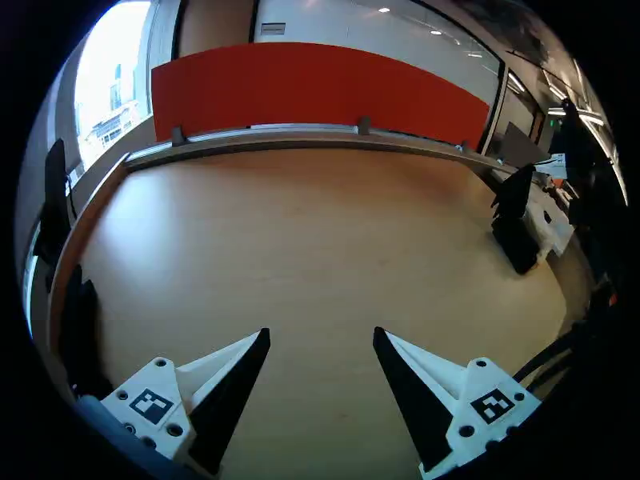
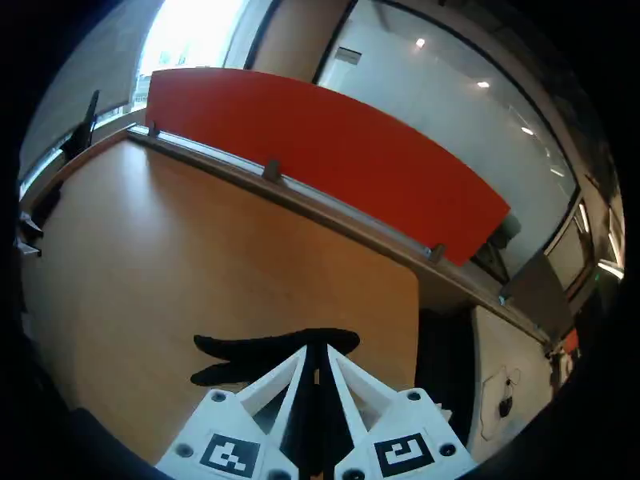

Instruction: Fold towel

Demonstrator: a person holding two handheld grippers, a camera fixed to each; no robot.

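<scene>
My left gripper (image 1: 320, 331) hangs open over the bare wooden table (image 1: 304, 240), with nothing between its fingers. In the right gripper view, my right gripper (image 2: 317, 349) has its fingers drawn close together on a black towel (image 2: 264, 352). The cloth sticks out past the fingertips in a small bunch, mostly to the left, just above the tabletop. The left gripper view shows that same right gripper (image 1: 534, 232) far off at the table's right edge, with a dark bit of towel (image 1: 512, 192) standing up from it.
A red divider panel (image 1: 320, 88) runs along the table's far edge on a grey rail (image 1: 320, 138). Dark chair shapes (image 1: 56, 200) stand at the table's left side. In the right gripper view, the table's right edge (image 2: 418, 320) drops to a darker floor and a white desk (image 2: 512, 376).
</scene>
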